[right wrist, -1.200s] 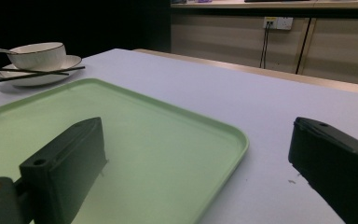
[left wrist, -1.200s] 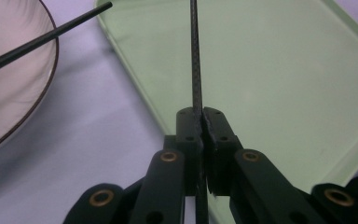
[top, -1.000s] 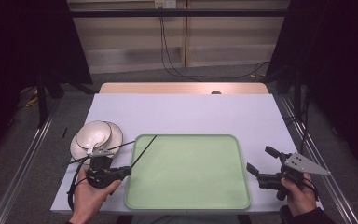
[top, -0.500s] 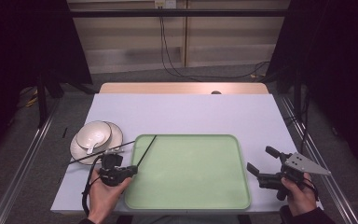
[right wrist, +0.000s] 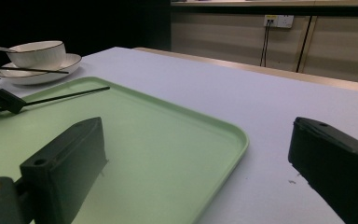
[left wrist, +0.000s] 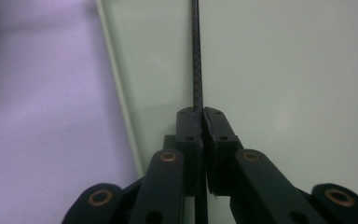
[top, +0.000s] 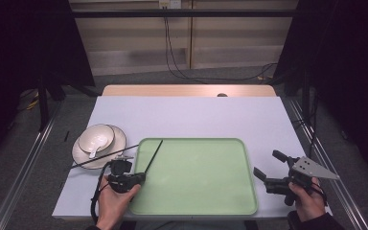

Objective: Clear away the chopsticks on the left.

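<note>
My left gripper sits at the left edge of the green tray, shut on the near end of a thin black chopstick. That chopstick slants away over the tray. In the left gripper view the jaws are pressed together on the chopstick, which runs straight ahead above the tray. A second chopstick lies across the white plate. My right gripper rests open by the tray's right edge with nothing between its jaws. The right gripper view shows the same open gripper over the tray's corner.
A white bowl with a spoon in it stands on the plate, left of the tray. The pale table stretches beyond the tray to a wooden strip at its far edge. Metal rails run along both sides of the table.
My left gripper has shifted a little to the right and lower, onto the tray's left edge, still with the chopstick. The right gripper has stayed where it was.
</note>
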`<state>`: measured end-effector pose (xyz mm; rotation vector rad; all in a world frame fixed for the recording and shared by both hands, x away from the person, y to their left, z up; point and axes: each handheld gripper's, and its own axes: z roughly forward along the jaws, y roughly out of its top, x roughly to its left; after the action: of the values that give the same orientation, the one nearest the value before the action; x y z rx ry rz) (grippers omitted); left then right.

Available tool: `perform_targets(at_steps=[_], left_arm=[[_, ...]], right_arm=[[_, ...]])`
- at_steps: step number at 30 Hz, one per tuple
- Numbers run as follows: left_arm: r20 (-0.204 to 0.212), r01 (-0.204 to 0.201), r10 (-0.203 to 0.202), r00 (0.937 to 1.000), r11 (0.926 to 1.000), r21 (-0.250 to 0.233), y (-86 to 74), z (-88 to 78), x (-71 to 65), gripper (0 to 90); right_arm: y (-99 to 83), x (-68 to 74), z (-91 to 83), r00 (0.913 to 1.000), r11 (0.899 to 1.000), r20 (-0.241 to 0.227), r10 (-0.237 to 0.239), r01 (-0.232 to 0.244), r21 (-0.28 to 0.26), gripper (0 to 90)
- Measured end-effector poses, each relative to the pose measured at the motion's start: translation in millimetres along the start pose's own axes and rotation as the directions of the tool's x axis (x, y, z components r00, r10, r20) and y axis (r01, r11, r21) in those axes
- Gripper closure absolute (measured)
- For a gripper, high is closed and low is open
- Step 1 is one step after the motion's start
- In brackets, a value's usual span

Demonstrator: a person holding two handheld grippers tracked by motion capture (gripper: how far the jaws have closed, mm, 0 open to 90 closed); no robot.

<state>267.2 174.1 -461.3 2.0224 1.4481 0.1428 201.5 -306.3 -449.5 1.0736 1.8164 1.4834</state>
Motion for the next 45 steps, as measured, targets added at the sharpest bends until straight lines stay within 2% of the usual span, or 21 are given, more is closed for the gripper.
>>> perform_targets(at_steps=[3, 6, 10, 13, 15, 17, 19, 22, 25, 27, 28, 30, 31, 32, 33, 34, 37, 38, 40, 43, 45], left_arm=[[0.000, -0.022, 0.022, 0.9998, 0.9998, 0.002, -0.3, 0.1, -0.6, 85.4], [0.034, -0.008, 0.008, 0.9994, 1.0000, -0.004, -0.9, 0.1, 3.6, 83.9], [0.031, -0.041, 0.042, 0.9987, 0.9991, -0.004, -0.9, -0.4, 3.0, 82.9], [0.058, -0.063, 0.063, 0.9963, 0.9980, -0.010, -1.5, -0.8, 2.8, 75.6], [0.040, -0.095, 0.096, 0.9946, 0.9954, -0.012, -1.9, -1.7, 2.7, 74.2], [0.030, -0.110, 0.111, 0.9934, 0.9937, -0.021, -2.5, -3.0, 3.4, 65.6], [0.053, -0.122, 0.124, 0.9909, 0.9916, -0.044, -3.2, -4.0, 4.0, 61.4], [0.088, -0.167, 0.175, 0.9806, 0.9812, -0.098, -3.8, -9.2, 3.6, 53.3], [0.113, -0.190, 0.214, 0.9703, 0.9632, -0.190, -4.4, -14.9, 3.8, 42.0], [0.137, -0.193, 0.228, 0.9640, 0.9538, -0.230, -4.1, -17.8, 5.6, 31.8], [0.157, -0.204, 0.245, 0.9567, 0.9489, -0.241, -3.9, -20.3, 8.2, 26.7], [0.204, -0.187, 0.245, 0.9478, 0.9451, -0.268, -4.8, -24.7, 14.1, 25.9], [0.208, -0.190, 0.250, 0.9458, 0.9441, -0.269, -5.1, -25.4, 15.9, 22.9], [0.182, -0.208, 0.264, 0.9472, 0.9380, -0.277, -6.1, -26.8, 17.2, 19.8], [0.176, -0.232, 0.292, 0.9403, 0.9264, -0.297, -6.7, -28.1, 19.6, 18.7], [0.180, -0.234, 0.300, 0.9370, 0.9204, -0.313, -7.2, -29.4, 21.4, 17.6], [0.192, -0.231, 0.306, 0.9323, 0.9135, -0.335, -8.1, -34.4, 26.8, 11.3], [0.175, -0.238, 0.311, 0.9342, 0.9083, -0.344, -9.6, -36.1, 28.4, 9.8], [0.183, -0.248, 0.326, 0.9274, 0.9023, -0.353, -12.8, -39.9, 34.6, 5.6], [0.194, -0.247, 0.339, 0.9207, 0.8903, -0.383, -15.8, -48.1, 44.5, 4.5], [0.180, -0.259, 0.353, 0.9181, 0.8780, -0.403, -17.2, -54.2, 51.2, 4.5]], right_arm=[[-0.1, -0.5, -0.4, 1.0000, 1.000, -0.005, -0.008, 0.008, 0.001, 3.4], [-0.2, -0.2, -0.2, 1.0000, 1.000, -0.004, -0.006, 0.006, 0.002, 3.4], [0.1, -0.2, -0.7, 1.0000, 1.000, -0.008, -0.002, 0.002, 0.004, 3.4], [0.0, -0.2, -0.5, 1.0000, 1.000, -0.005, -0.004, 0.004, 0.003, 3.4], [0.2, -0.7, -0.8, 1.0000, 1.000, 0.000, -0.002, 0.002, 0.000, 3.4], [0.3, -0.7, -0.9, 1.0000, 1.000, 0.001, 0.008, -0.008, -0.004, 3.4], [0.4, -0.6, -0.9, 1.0000, 1.000, -0.001, 0.008, -0.008, -0.005, 3.4], [0.4, -0.4, -1.1, 1.0000, 1.000, -0.003, 0.007, -0.007, -0.004, 3.4], [0.5, -0.5, -1.2, 1.0000, 1.000, -0.002, 0.007, -0.007, -0.004, 3.4], [0.4, -0.5, -1.0, 1.0000, 1.000, 0.000, 0.000, 0.000, -0.006, 3.4], [0.5, -0.2, -0.9, 1.0000, 1.000, 0.003, 0.004, -0.004, -0.008, 3.4], [0.5, -0.6, -1.0, 1.0000, 1.000, 0.000, 0.001, -0.001, -0.006, 3.4], [0.4, -0.7, -1.1, 1.0000, 1.000, -0.002, 0.001, -0.001, -0.005, 3.4], [0.5, -0.8, -1.2, 1.0000, 1.000, -0.002, 0.001, -0.001, -0.004, 3.4], [0.6, -0.8, -1.1, 1.0000, 1.000, -0.001, 0.002, -0.002, -0.007, 3.4], [0.8, -0.2, -1.0, 0.9999, 1.000, 0.002, 0.010, -0.010, -0.010, 3.4], [0.9, 0.0, -1.3, 0.9999, 1.000, 0.001, 0.015, -0.015, -0.012, 3.4], [0.9, -0.4, -1.4, 1.0000, 1.000, 0.000, 0.007, -0.007, -0.012, 3.4], [1.0, -0.3, -1.2, 0.9999, 1.000, 0.002, 0.010, -0.010, -0.014, 3.4], [1.1, -0.4, -1.2, 1.0000, 1.000, 0.004, 0.003, -0.003, -0.013, 3.4], [1.2, 0.0, -1.1, 1.0000, 1.000, 0.002, 0.005, -0.005, -0.013, 3.4]])
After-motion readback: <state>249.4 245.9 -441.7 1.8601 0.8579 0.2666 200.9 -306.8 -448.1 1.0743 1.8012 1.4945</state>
